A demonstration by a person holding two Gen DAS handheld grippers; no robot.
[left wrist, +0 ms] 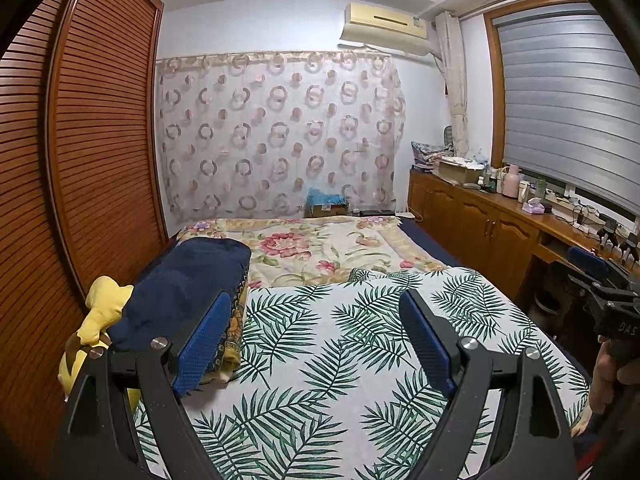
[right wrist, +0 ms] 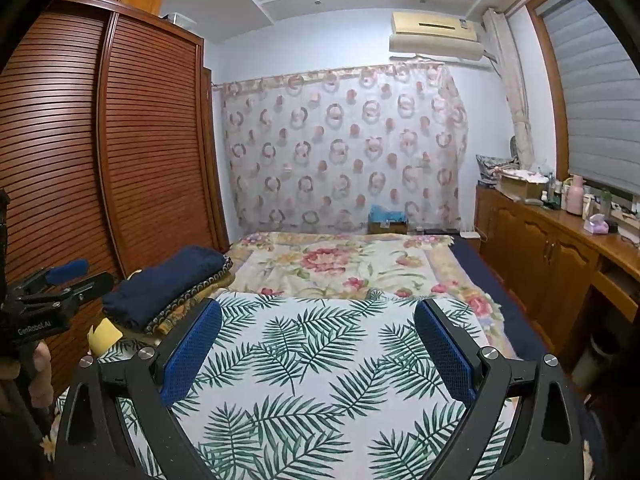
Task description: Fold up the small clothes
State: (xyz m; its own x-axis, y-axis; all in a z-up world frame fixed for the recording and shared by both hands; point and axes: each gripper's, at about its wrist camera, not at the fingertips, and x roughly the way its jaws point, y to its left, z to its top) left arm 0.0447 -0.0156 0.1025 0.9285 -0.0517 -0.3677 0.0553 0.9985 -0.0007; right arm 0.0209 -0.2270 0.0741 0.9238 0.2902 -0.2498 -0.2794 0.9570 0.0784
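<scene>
Bed (right wrist: 472,264) under palm-leaf sheet (right wrist: 320,360) fills the near ground. Folded clothes stack (right wrist: 168,288) – navy piece on top – sits near left by the wardrobe (right wrist: 80,140). Left gripper (left wrist: 316,332) and right gripper (right wrist: 318,340) hover above the sheet – fingers spread apart, empty.

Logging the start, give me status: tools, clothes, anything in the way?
Left tool open, right tool open, both empty. Folded navy garment stacked at left on leaf-print cloth. Nothing between tools.
</scene>
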